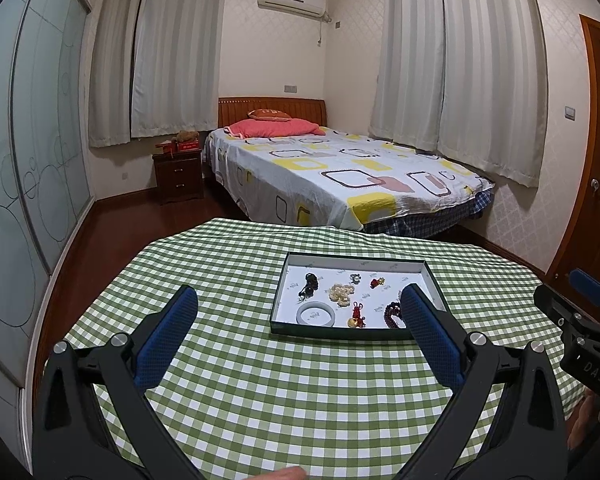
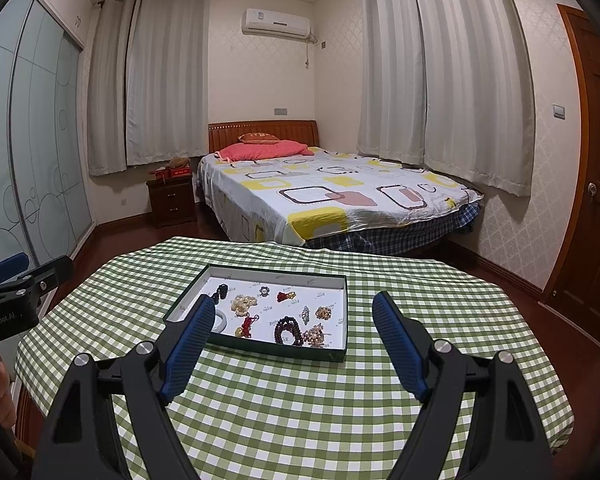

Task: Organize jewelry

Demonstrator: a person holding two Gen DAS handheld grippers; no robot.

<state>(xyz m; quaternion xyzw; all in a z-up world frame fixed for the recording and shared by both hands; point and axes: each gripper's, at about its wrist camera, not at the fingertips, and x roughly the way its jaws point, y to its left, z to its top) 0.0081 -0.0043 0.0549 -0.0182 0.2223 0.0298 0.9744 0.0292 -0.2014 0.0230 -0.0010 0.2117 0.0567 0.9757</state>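
Note:
A shallow dark-green tray (image 1: 342,330) (image 2: 260,350) with a white floor lies on the green checked tablecloth (image 1: 300,392) (image 2: 300,400). In it lie several jewelry pieces: a pale jade bangle (image 1: 316,314) (image 2: 223,322), a dark red bead bracelet (image 2: 288,331) (image 1: 393,312), a cream pearl cluster (image 1: 341,293) (image 2: 243,303), a black bead string (image 1: 309,283), a red-and-gold charm (image 1: 356,316) (image 2: 247,326). My left gripper (image 1: 298,302) is open and empty, above the cloth short of the tray. My right gripper (image 2: 294,308) is open and empty, just short of the tray's near edge.
The table ends shortly behind the tray. Beyond it stand a bed (image 1: 340,172), a dark nightstand (image 1: 178,176), a glass wardrobe (image 1: 28,184) on the left and a wooden door (image 2: 596,184) on the right. The other gripper shows at each view's edge (image 1: 580,320) (image 2: 12,292).

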